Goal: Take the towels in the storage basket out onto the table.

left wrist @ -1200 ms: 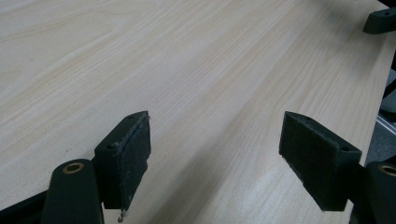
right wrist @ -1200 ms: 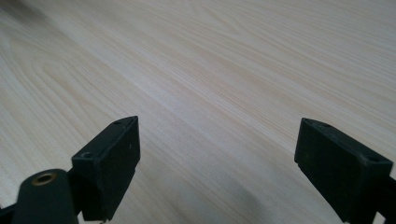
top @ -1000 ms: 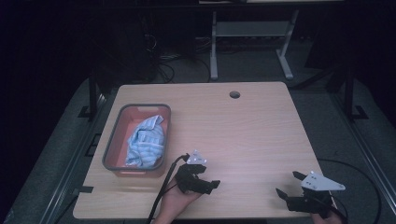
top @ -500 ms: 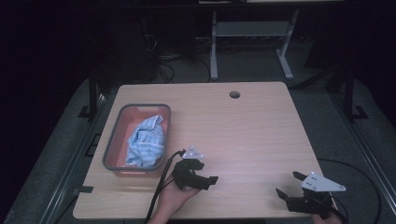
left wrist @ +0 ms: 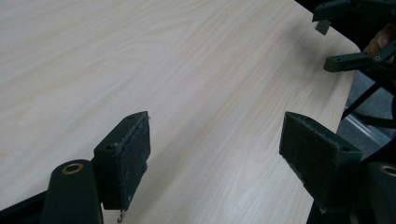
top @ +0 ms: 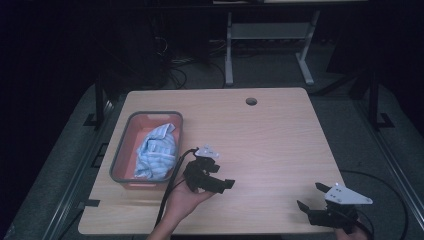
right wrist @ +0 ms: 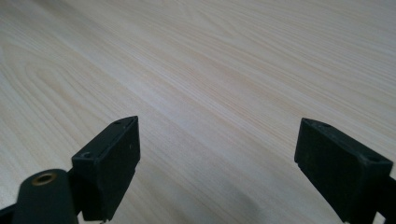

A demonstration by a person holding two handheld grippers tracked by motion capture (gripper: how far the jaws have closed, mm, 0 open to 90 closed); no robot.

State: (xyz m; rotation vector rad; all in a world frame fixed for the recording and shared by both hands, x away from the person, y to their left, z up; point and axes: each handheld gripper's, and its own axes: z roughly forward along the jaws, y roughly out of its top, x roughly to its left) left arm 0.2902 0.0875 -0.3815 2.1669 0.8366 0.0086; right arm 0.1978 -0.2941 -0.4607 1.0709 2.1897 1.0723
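Observation:
A person's hand holds my left gripper (top: 222,176) just above the wooden table (top: 270,140), right of a red tray (top: 119,156). In the left gripper view its jaws (left wrist: 217,154) stand wide apart over bare wood with nothing between them. My right gripper (top: 310,196) is at the table's near right corner, open too. The right gripper view has its jaws (right wrist: 219,158) spread over bare tabletop. A crumpled blue-and-white striped cloth (top: 156,150) lies in the tray. The right gripper (left wrist: 325,43) also appears far off at the top right of the left gripper view.
The grey-rimmed tray sits at the table's left side. A round cable hole (top: 251,101) is near the far edge. A black cable (top: 170,185) trails from the left gripper toward the person. Desk legs (top: 229,55) and cables stand on the dark floor beyond.
My left gripper has drifted a little farther from the person, staying open beside the tray. The right gripper has stayed where it was.

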